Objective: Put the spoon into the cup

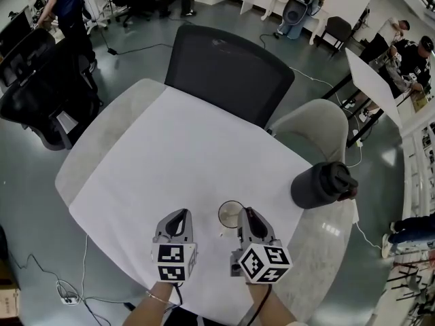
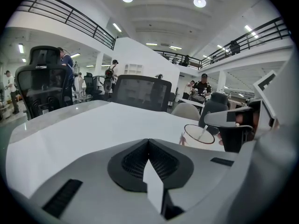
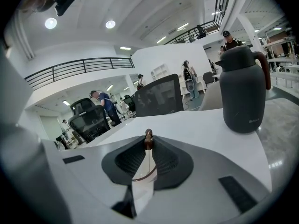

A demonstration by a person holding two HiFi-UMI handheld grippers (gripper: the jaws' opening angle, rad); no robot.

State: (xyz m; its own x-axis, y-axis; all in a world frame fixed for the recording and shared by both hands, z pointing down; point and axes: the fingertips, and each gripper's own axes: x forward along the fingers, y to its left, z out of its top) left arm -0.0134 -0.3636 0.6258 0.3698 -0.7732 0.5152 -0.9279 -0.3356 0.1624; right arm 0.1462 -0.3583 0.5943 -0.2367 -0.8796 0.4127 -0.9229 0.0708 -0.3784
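The left gripper [image 2: 148, 143] has its jaws closed together on nothing, over the white table [image 1: 170, 155] just left of the cup [image 1: 230, 216]. The right gripper [image 3: 148, 141] has its jaws nearly closed, pinching the brown top end of the spoon [image 3: 148, 135] at their tips. The spoon's long axis is steep but tilted. Its lower end sits inside the cup and its handle end points up to the right gripper.

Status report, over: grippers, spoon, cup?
Left gripper shut, empty. Right gripper shut on spoon, lower end inside cup. Dark jug off to the side, not in the way.
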